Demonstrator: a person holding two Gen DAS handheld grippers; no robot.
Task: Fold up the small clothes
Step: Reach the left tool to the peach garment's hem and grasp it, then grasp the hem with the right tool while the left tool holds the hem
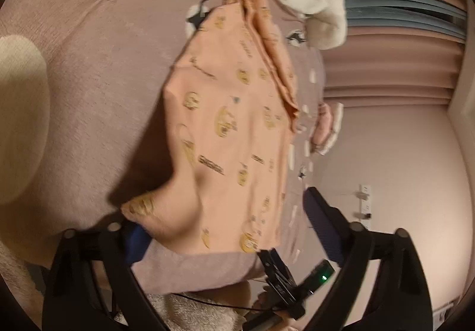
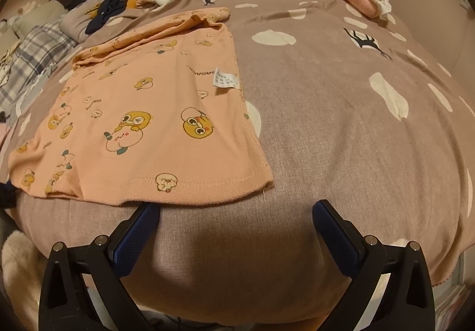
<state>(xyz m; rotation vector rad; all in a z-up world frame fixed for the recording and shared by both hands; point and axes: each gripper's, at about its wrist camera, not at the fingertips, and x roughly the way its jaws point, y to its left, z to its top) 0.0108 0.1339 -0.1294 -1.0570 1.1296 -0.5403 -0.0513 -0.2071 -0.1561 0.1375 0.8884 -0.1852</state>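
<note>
Right wrist view: peach cotton shirt [image 2: 142, 123] with cartoon prints and a white care tag [image 2: 226, 79] lies flat on mauve spotted bedspread [image 2: 341, 138]. Right gripper [image 2: 236, 212] spread wide, empty, at the stitched hem. Left gripper [image 1: 219, 227] released, jaws astride the shirt's cuff. Pleated curtains [image 1: 392, 64] behind.

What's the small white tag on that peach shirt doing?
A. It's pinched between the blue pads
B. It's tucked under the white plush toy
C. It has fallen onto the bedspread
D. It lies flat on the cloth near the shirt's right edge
D: the tag rests flat on the shirt close to its right edge, well away from the right gripper, whose jaws stand open and empty.
</note>
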